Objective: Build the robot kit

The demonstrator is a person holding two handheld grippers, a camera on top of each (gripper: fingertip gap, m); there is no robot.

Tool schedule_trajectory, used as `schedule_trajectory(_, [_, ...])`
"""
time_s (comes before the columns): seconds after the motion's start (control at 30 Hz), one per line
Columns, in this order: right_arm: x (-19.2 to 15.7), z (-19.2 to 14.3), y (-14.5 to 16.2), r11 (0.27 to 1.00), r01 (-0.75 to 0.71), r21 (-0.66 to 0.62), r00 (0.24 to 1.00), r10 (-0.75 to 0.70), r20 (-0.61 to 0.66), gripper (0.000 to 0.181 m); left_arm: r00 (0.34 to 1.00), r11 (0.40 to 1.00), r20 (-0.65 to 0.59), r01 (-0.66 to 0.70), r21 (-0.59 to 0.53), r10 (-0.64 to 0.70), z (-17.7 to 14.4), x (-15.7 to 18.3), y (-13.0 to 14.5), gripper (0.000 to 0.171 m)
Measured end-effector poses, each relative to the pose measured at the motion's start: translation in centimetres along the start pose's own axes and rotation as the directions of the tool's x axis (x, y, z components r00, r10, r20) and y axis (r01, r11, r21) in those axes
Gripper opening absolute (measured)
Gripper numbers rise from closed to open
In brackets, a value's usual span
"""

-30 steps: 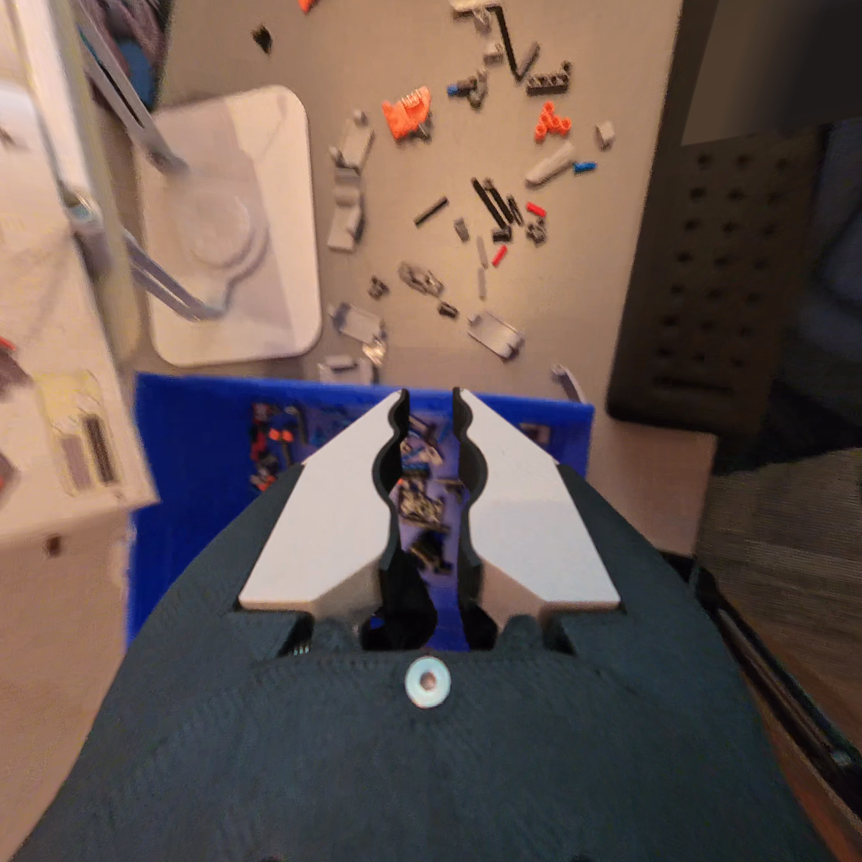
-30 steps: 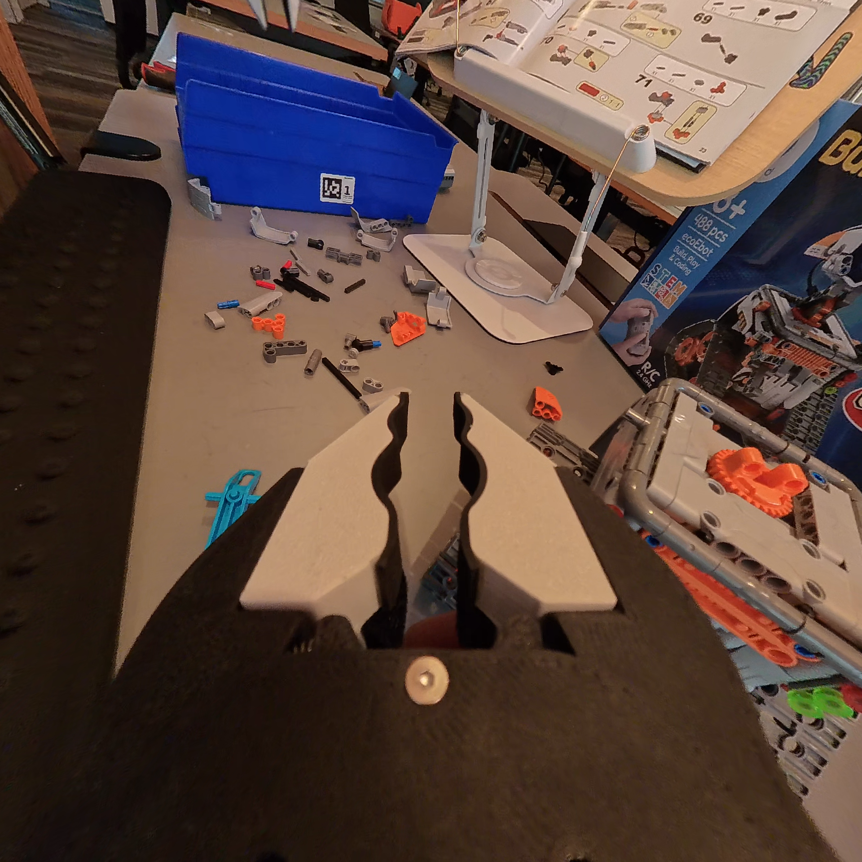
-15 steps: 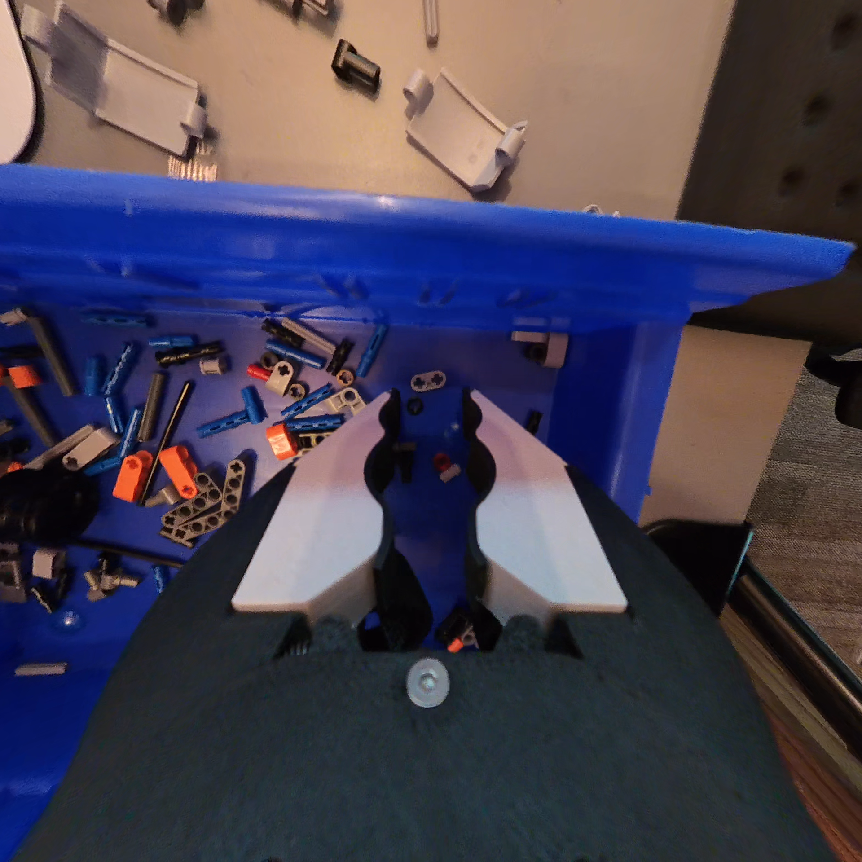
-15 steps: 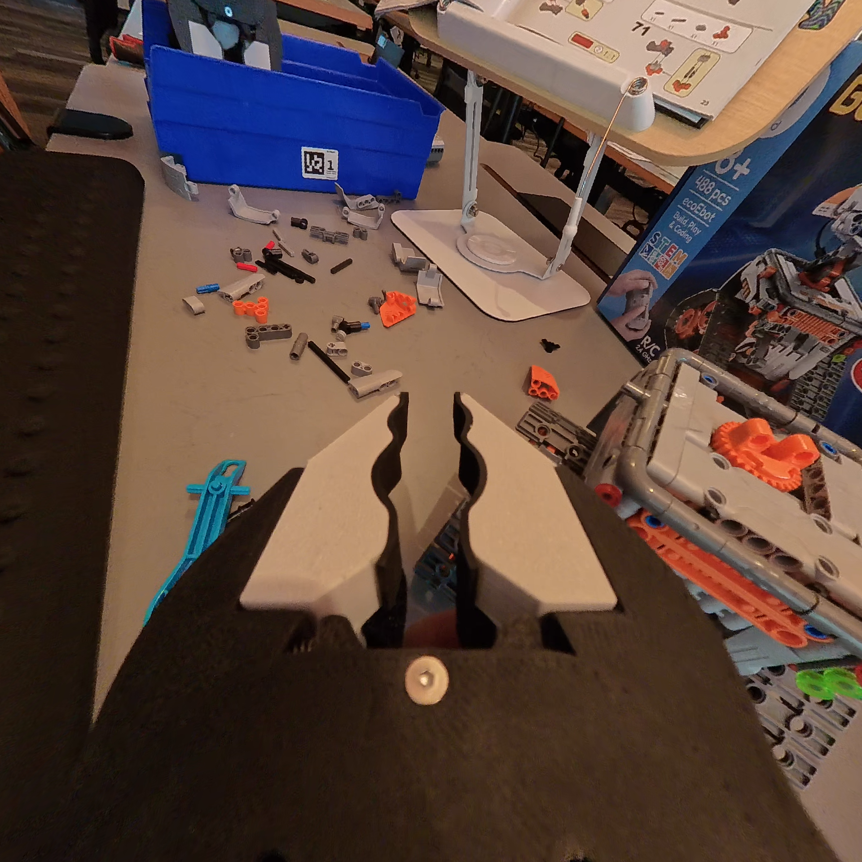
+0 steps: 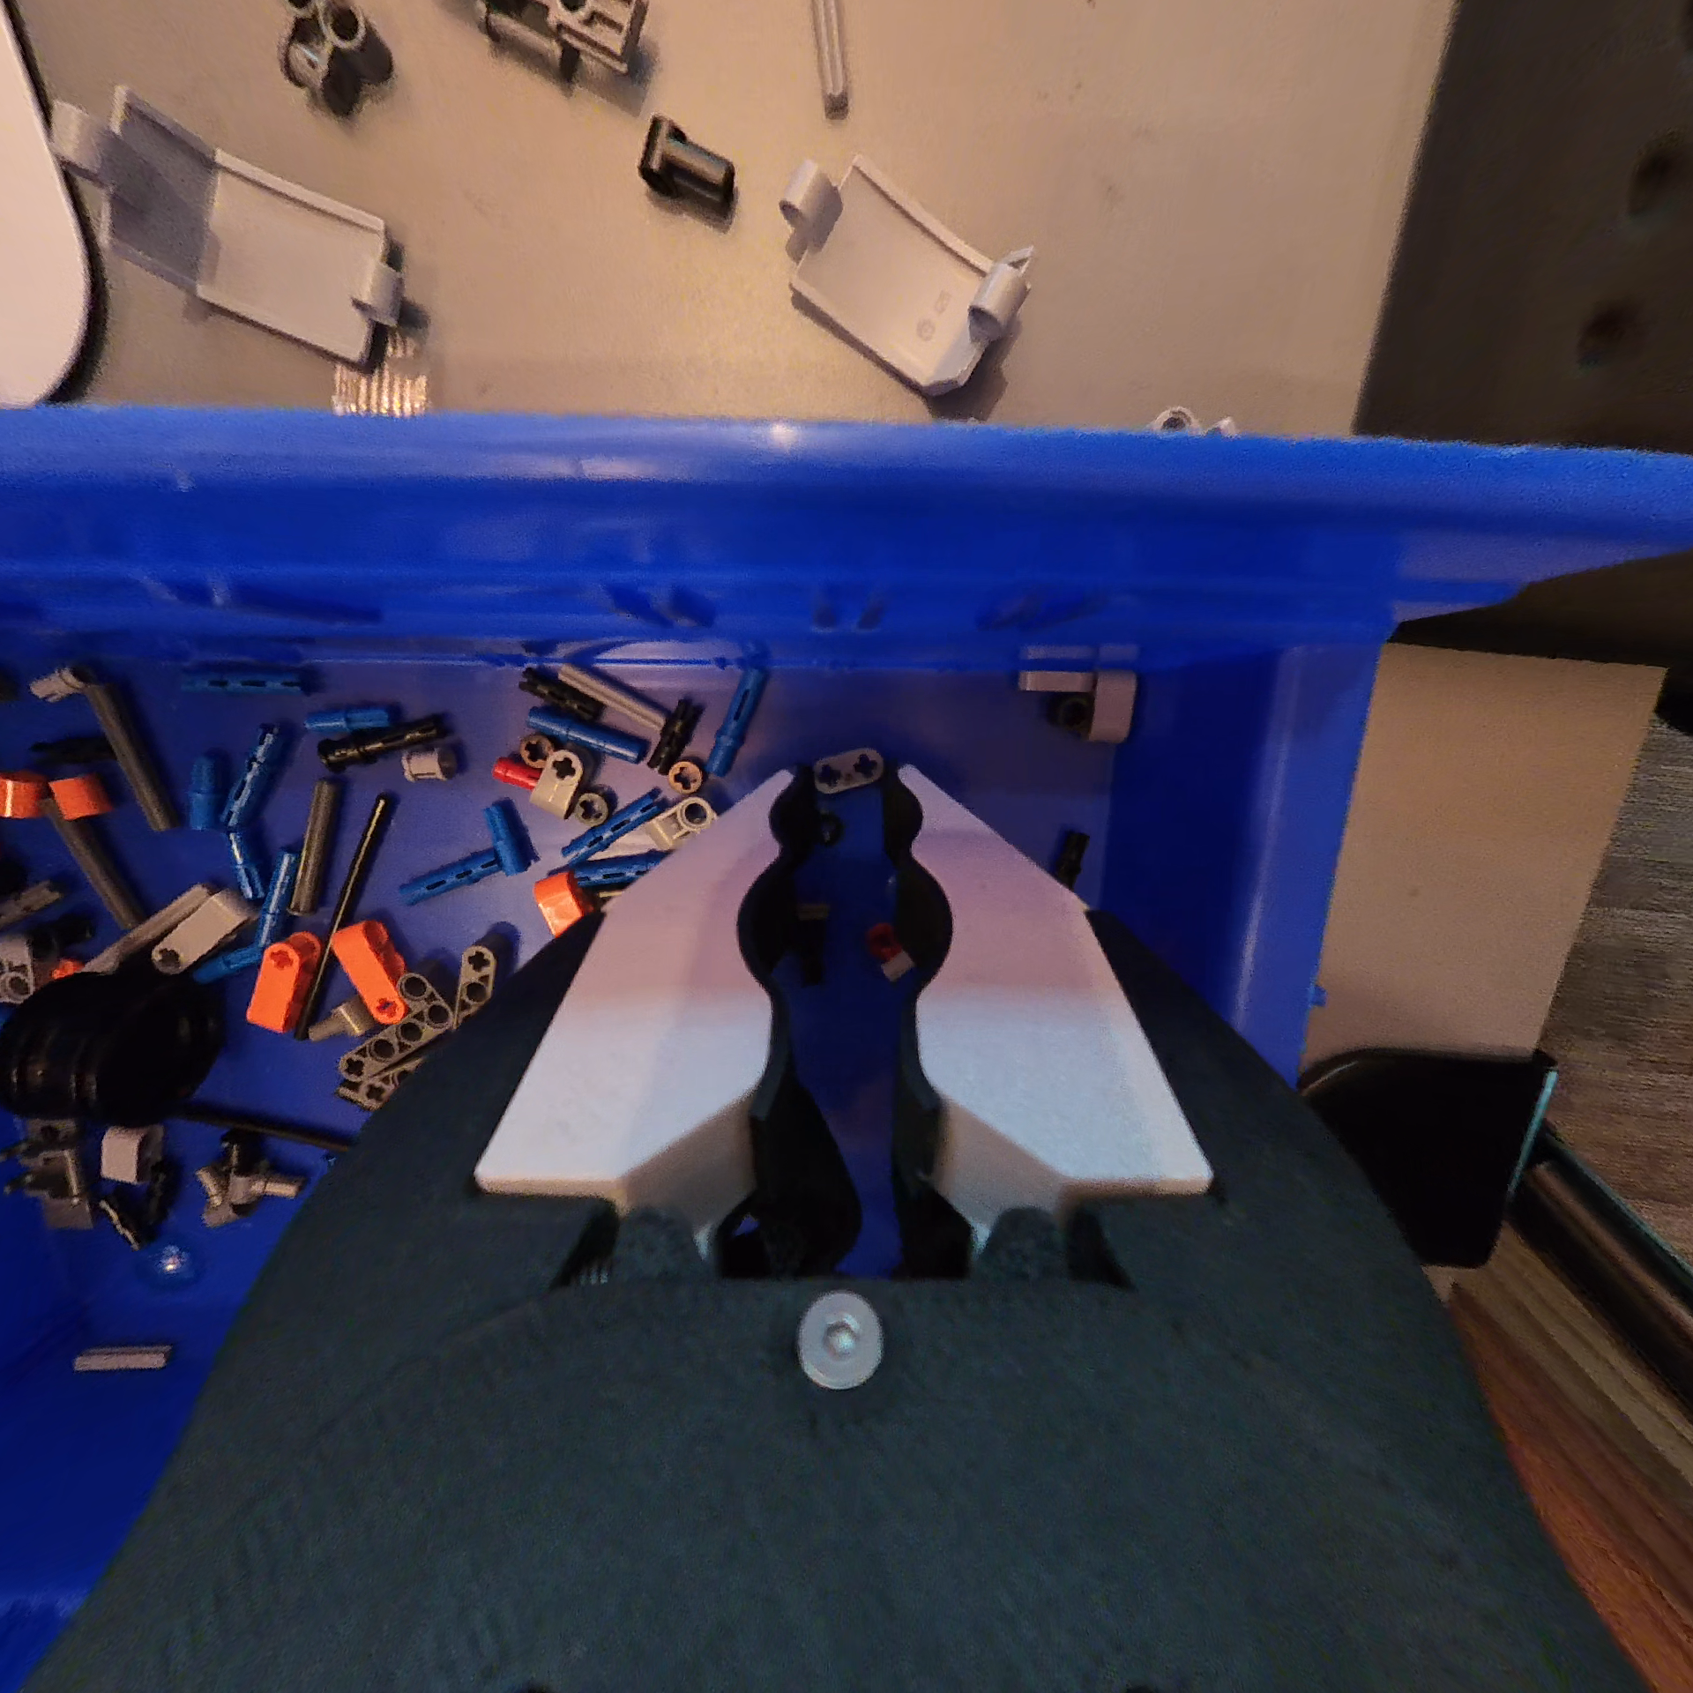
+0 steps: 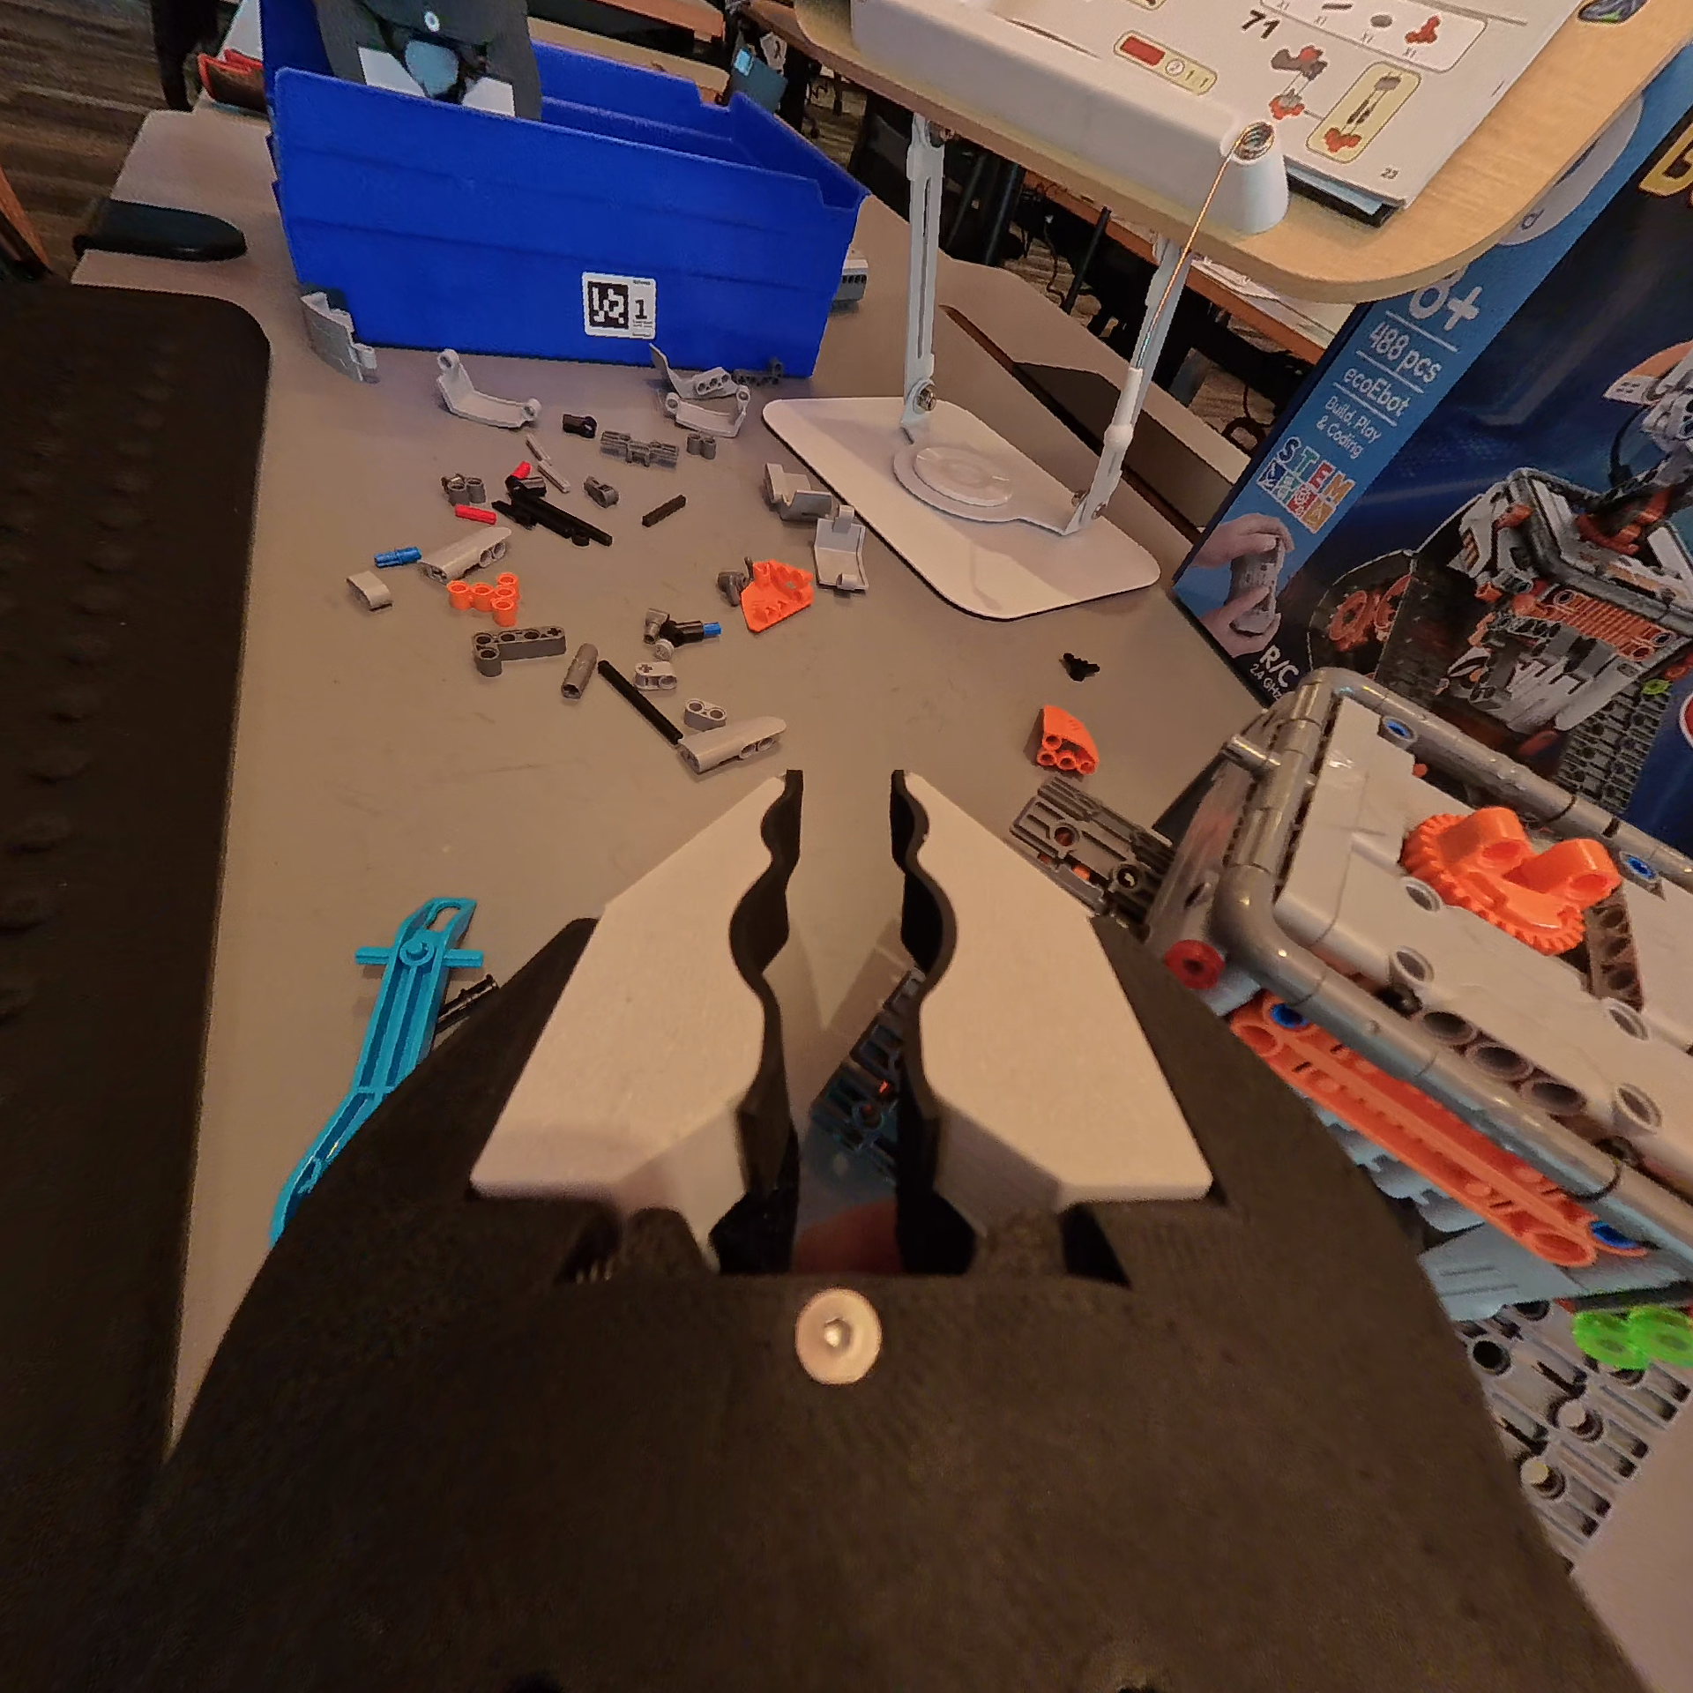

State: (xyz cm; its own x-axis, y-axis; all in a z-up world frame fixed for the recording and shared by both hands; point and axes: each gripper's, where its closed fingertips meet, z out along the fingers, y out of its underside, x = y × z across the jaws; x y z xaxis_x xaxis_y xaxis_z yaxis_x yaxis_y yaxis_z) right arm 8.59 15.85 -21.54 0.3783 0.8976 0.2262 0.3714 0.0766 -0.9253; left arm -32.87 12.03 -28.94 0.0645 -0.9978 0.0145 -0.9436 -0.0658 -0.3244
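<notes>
Small grey two-hole connector [image 5: 848, 768] lies flat on the blue bin [image 5: 824, 513] floor, near its wall.

One blue bin [image 6: 550, 229], one book stand [image 6: 962, 513], two tools: left [image 5: 847, 779], right [image 6: 847, 779].

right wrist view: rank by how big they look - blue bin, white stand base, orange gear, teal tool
1. blue bin
2. white stand base
3. teal tool and orange gear: alike in apparent size, and both sit nearer the camera, so unranked.

Left tool [image 5: 847, 788] gapes over small grey connector [image 5: 848, 768] in blue bin [image 5: 824, 513]
</notes>
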Motion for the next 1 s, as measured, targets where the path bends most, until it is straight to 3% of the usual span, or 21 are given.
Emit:
schedule_trajectory(0.13, [0.0,-0.1,-0.1,1.0,0.003,0.003,1.0,-0.003,0.001,0.017,0.999,0.999,0.044,0.013,0.044,-0.015,-2.6,-0.7,-0.5,0.013])
schedule_trajectory(0.23, [0.0,-0.1,-0.3,1.0,0.005,0.01,1.0,-0.005,0.0,0.017,0.99,0.995,0.141,0.006,0.101,-0.02,-7.0,-2.1,-1.7,0.013])
schedule_trajectory(0.33, [-0.1,-0.1,-0.4,1.0,0.008,0.013,1.0,-0.008,0.004,0.017,0.98,0.963,0.197,-0.063,0.261,0.011,-12.2,-2.0,-6.4,0.012])
schedule_trajectory(0.4, [-0.2,-0.1,-0.4,1.0,0.01,0.015,1.0,-0.01,0.007,0.017,0.976,0.949,0.208,-0.13,0.288,0.07,-13.4,-1.5,-9.6,0.013])
schedule_trajectory(0.53, [-0.3,-0.2,-0.7,1.0,0.016,0.022,1.0,-0.016,0.01,0.017,0.965,0.957,0.143,-0.244,0.159,0.222,-9.2,-0.3,-14.1,0.013])
schedule_trajectory(0.77, [-0.5,-0.5,-1.1,0.999,0.022,0.042,1.0,-0.022,0.014,0.017,0.924,0.926,-0.082,-0.377,-0.027,0.374,0.4,1.2,-16.6,0.013])
schedule_trajectory(0.87, [-0.7,-0.4,-1.0,0.999,0.021,0.04,0.999,-0.022,0.028,0.017,0.916,0.919,-0.112,-0.392,-0.05,0.385,2.2,1.1,-17.1,0.013])
schedule_trajectory(1.0, [-1.0,-0.3,-1.0,0.999,0.024,0.036,0.999,-0.026,0.041,0.017,0.925,0.925,-0.058,-0.379,-0.04,0.376,2.7,0.5,-17.5,0.021])
